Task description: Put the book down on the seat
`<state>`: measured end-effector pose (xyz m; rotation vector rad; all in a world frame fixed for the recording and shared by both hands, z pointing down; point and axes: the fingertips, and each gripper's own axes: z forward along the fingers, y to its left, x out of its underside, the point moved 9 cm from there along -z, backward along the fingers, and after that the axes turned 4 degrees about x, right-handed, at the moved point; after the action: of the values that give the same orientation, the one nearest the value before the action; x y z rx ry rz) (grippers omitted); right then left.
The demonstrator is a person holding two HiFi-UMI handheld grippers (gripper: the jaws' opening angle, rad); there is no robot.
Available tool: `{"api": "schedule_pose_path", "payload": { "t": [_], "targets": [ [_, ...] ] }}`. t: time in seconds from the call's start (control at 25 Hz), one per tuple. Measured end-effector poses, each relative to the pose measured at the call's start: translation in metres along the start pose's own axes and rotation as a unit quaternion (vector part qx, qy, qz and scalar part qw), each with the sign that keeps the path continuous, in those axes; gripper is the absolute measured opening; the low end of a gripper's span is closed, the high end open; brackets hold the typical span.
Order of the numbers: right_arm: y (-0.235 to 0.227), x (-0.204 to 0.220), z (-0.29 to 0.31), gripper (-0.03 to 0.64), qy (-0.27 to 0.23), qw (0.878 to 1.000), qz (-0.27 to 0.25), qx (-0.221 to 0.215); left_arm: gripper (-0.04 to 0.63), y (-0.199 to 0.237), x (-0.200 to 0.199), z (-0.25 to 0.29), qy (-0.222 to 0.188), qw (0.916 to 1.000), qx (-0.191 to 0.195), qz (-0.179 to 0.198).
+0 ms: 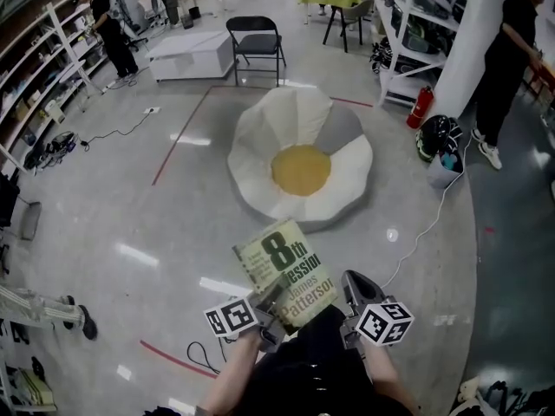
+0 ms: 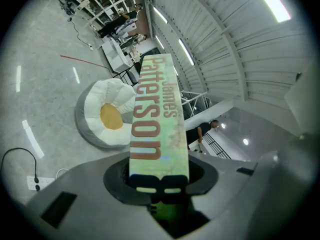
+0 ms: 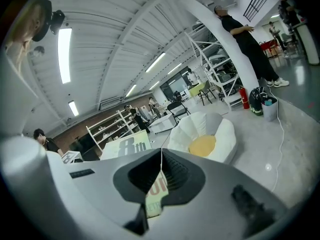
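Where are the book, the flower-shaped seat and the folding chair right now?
book (image 1: pixel 284 271): head view, on the middle of its front cover.
flower-shaped seat (image 1: pixel 260 150): head view, on a white left petal.
folding chair (image 1: pixel 257 44): head view, on its seat pad.

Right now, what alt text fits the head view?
A left gripper and a right gripper, both clamped on a James Patterson paperback, hold it above a shiny grey floor. Ahead lies a white flower-shaped cushion seat with a yellow centre, nothing on it; a black folding chair stands beyond.
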<state>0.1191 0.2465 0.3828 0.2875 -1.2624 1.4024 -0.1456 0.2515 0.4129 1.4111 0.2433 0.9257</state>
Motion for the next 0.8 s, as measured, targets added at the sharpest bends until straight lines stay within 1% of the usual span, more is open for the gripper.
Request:
{"api": "schedule_pose_path", "payload": {
  "t": [0.16, 0.48, 0.8],
  "targets": [
    [-0.007, -0.013, 0.019, 0.014, 0.002, 1.000, 0.003, -0.002, 0.163, 0.002, -0.010, 0.014, 0.004, 1.0000, -0.004, -0.002],
    [-0.021, -0.044, 0.077, 0.014, 0.019, 0.999, -0.009, -0.032, 0.163, 0.012, -0.042, 0.052, -0.010, 0.9998, -0.016, -0.004],
    [-0.057, -0.086, 0.134, 0.014, 0.032, 0.999, -0.013, -0.041, 0.163, 0.021, -0.077, 0.121, -0.011, 0.9996, -0.026, -0.009]
  ]
}}
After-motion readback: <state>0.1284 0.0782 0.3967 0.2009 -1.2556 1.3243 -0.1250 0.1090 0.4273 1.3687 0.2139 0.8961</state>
